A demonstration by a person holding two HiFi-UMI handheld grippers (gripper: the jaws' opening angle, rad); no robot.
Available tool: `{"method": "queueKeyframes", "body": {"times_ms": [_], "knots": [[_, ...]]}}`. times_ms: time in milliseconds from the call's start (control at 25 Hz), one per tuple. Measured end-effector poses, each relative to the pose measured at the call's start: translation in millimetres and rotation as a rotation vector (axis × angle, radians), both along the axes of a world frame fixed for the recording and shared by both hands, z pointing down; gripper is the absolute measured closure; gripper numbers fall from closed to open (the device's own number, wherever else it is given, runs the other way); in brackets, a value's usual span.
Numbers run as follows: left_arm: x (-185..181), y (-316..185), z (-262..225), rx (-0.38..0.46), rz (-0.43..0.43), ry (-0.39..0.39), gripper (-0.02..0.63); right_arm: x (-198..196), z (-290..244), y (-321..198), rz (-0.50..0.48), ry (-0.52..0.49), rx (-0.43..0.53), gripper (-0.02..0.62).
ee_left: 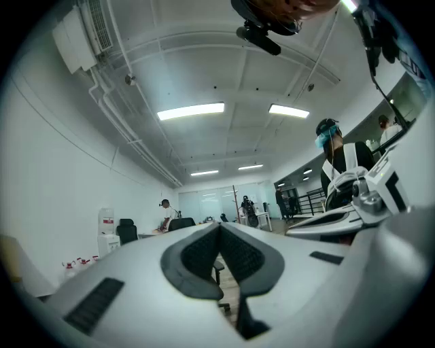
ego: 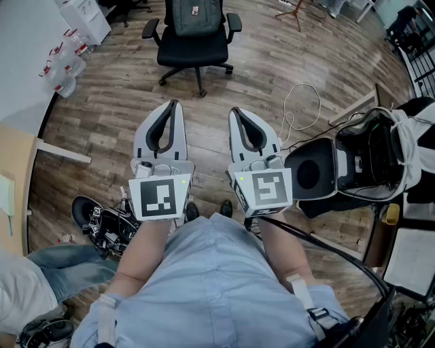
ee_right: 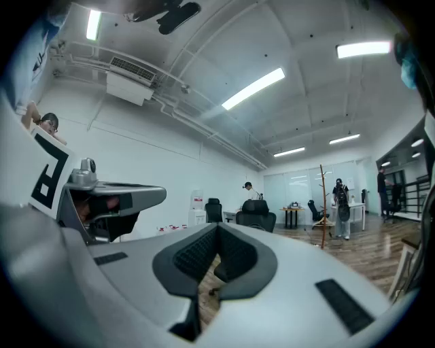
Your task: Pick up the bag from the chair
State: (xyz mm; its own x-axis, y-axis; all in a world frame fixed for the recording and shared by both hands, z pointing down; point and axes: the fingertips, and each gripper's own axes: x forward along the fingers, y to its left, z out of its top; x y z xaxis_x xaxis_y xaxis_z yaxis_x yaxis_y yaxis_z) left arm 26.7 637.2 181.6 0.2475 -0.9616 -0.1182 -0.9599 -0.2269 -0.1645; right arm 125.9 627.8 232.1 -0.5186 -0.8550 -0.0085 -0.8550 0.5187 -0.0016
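**Left gripper** (ego: 175,104) (ee_left: 219,228): white two-jaw tool with a black-and-white marker cube, held low in front of the person's body. The jaws are pressed together at the tips with nothing between the ribbed black pads. It points forward over the floor.

**Right gripper** (ego: 235,111) (ee_right: 217,228): the matching tool, just beside the left one and level with it. Its tips also meet and nothing is pinched.

**Dark grey fabric bag** (ego: 195,15): stands upright on the seat of the chair, leaning against the backrest, well apart from both grippers.

**Black swivel office chair with armrests** (ego: 194,49): straight ahead of the person, on its wheeled base.

**Brown wood-plank floor** (ego: 109,102): runs beneath everything.

**Thin white cable** (ego: 285,107): lies in a loose loop on the floor to the right of the chair.

**Open black-and-white hard case** (ego: 353,163): to the person's right, near the right gripper, with its lid swung open.

**Clear water bottles with red caps** (ego: 64,64): clustered at the far left.

**Second person's jeans-clad leg** (ego: 68,268): at the lower left.
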Motion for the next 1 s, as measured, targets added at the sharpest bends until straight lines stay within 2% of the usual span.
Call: {"method": "queueKeyframes", "body": {"times_ms": [600,1000], "knots": [[27.7,-7.0,7.8,-0.005,-0.065,0.005,0.604,27.3,4.3,-14.1,-0.071,-0.017,-0.005,0.594],[20.7,-51.2,32.6,-0.039,-0.089,0.012,0.604,24.8,30.8,-63.9,-0.067,-0.001,-0.039,0.594]]}}
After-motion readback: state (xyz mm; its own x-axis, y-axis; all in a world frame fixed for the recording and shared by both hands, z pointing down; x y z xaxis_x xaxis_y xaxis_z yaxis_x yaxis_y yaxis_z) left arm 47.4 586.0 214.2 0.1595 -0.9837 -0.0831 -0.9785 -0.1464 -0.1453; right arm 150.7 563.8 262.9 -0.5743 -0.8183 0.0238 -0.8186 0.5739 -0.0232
